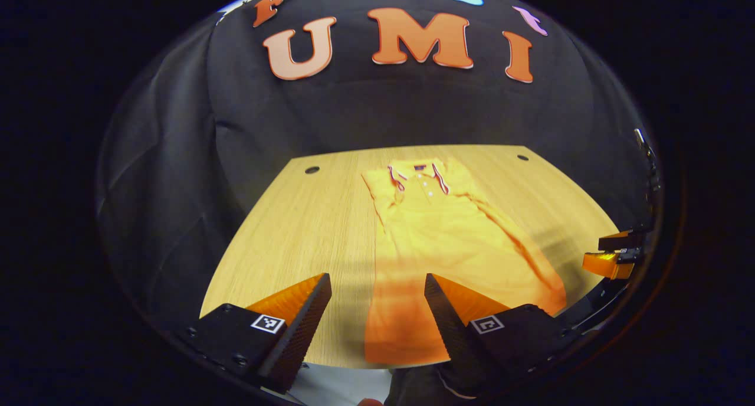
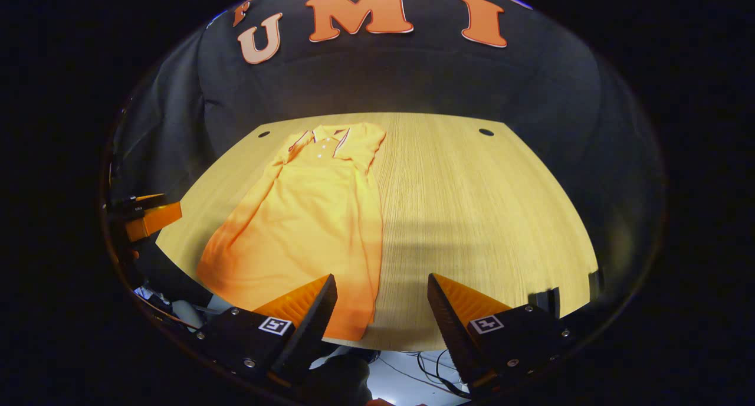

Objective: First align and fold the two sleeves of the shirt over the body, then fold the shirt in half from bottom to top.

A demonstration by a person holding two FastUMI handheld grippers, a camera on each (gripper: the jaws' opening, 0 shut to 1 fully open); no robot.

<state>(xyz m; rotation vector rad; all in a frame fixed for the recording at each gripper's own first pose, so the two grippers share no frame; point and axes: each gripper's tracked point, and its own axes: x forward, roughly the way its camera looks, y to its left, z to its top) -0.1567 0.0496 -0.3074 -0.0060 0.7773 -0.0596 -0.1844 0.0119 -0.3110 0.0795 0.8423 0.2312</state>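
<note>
A yellow shirt lies flat on the wooden surface, collar toward the far edge and hem at the near edge. It looks like a narrow strip, so both sleeves seem already folded in — the bottom-to-top fold is left. The left gripper and right gripper hover spread and empty above the hem. The sleeve edges are hard to make out — the near hem lies in shadow.

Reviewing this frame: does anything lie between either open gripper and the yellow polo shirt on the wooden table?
Nothing visible does. The yellow polo shirt lies flat on the light wooden table with bare wood around it. The left gripper and right gripper both hang open above its near hem.
</note>
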